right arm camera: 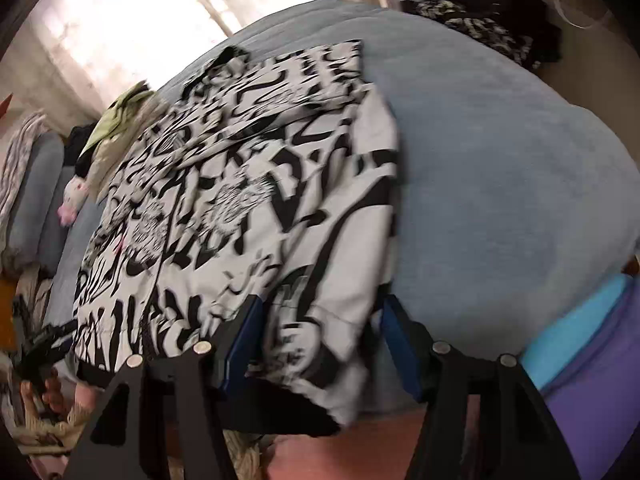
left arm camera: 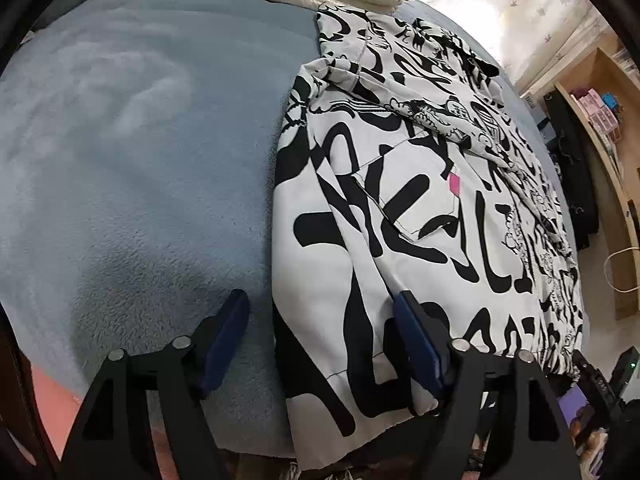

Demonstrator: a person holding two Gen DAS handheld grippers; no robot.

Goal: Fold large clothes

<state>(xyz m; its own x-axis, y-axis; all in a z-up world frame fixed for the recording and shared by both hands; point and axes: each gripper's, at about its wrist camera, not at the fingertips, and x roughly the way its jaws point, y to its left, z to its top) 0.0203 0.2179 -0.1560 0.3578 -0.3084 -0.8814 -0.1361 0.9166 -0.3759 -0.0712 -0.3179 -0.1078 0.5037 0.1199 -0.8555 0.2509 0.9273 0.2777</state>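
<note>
Right wrist: shelves (left arm camera: 600, 116) hold boxes (left arm camera: 596, 104).

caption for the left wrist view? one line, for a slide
Left hand-held gripper, jaws open, straddles the near edge of a black-and-white printed garment spread on a blue fleece blanket.

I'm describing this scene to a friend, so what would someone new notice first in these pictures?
First, the black-and-white patterned garment, spread partly folded over the blue-grey fleece blanket on the bed. A small pink tag stands out near its middle. In front, the left gripper straddles the garment's near left edge with open jaws, and the right gripper straddles its near right corner.
</note>
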